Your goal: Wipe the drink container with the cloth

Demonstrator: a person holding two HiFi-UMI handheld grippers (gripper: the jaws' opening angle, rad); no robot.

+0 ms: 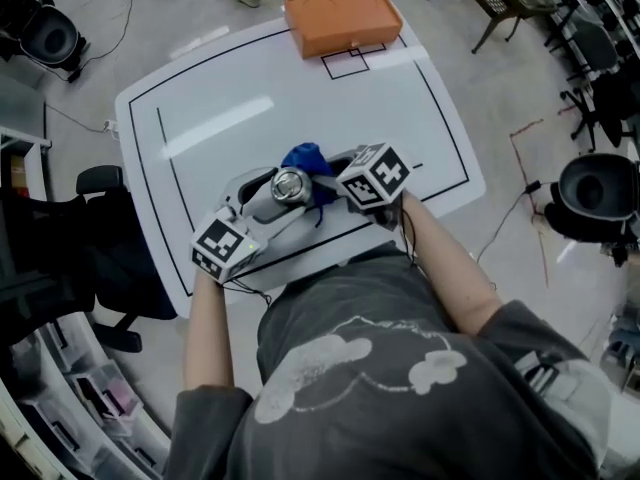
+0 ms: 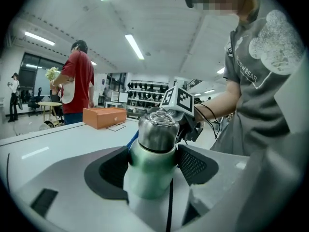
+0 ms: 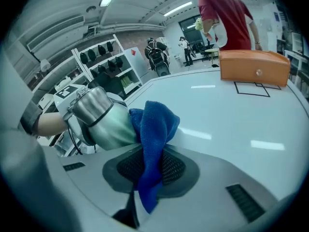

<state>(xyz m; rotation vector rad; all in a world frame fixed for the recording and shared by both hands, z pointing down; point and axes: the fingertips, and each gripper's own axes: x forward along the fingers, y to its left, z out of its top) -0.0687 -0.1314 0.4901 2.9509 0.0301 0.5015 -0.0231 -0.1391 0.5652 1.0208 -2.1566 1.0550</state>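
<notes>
- Two hand-held grippers meet at the near edge of the white table [image 1: 260,88], well apart from the orange box [image 1: 343,21], which sits at the table's far edge.
- Left gripper [image 2: 153,164]: the jaws stand wide, with one dark pad on either side of the drink container [image 2: 155,129]. Both pads press its green body, so the container is clamped between them.
- Drink container: pale green body, steel cap with a small ring on top. In the head view it lies on the person's side of the orange box, with much bare table between. In the right gripper view it leans, its cap pointing away from the box.
- Right gripper [image 3: 150,166]: the jaws are pinched together on a fold of the blue cloth [image 3: 155,124], and the loose end hangs past the pads.
- Cloth: bunched against the green side of the container and touching it, on the side that faces the orange box.
- Marker cube [image 1: 373,176] of the right gripper: just beside the container and far from the orange box.
- Person in a red shirt [image 2: 77,81]: stands beyond the orange box, off the table's far side.
- Whether the container's base rests on the table cannot be told.
</notes>
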